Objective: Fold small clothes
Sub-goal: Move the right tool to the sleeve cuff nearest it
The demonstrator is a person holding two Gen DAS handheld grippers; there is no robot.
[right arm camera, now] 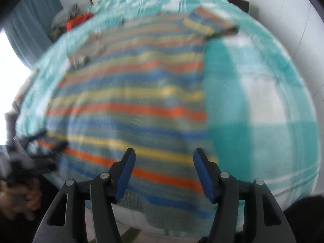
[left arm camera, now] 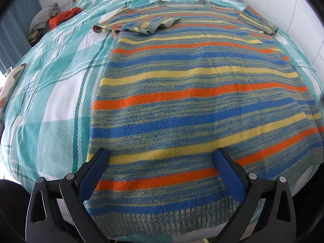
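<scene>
My left gripper (left arm camera: 161, 158) has its jaws spread as wide as they go, nothing pinched, the blue pads (left arm camera: 95, 172) standing over the bottom of the striped sweater (left arm camera: 192, 101) just above its ribbed hem (left arm camera: 172, 220). My right gripper (right arm camera: 164, 162) is apart too, jaws only about halfway, and empty, with the same hem's right corner lying under and between the fingers; that view is smeared by motion, so whether the pads brush the knit I cannot tell. Outward from both sets of jaws, the sweater lies flat on the teal checked bedspread (left arm camera: 56, 105), its long axis running straight away from me, hem nearest, neckline farthest. The left sleeve (left arm camera: 137, 25) is folded in across the chest, while the right sleeve (right arm camera: 210, 23) sticks out to the side toward the wall. That's the relation that matters, I reckon: the hem is right below both grippers, left one near the left side edge, right one near the right side edge, so each hand is closest to its own corner. The outstanding sleeve sits well up the bed on the right hand's side. In the right view my other hand (right arm camera: 18, 200) shows at the left edge holding its tool. Far off at the head of the bed, a red garment (left arm camera: 64, 17) and a grey garment (left arm camera: 43, 17) wait in a heap.
</scene>
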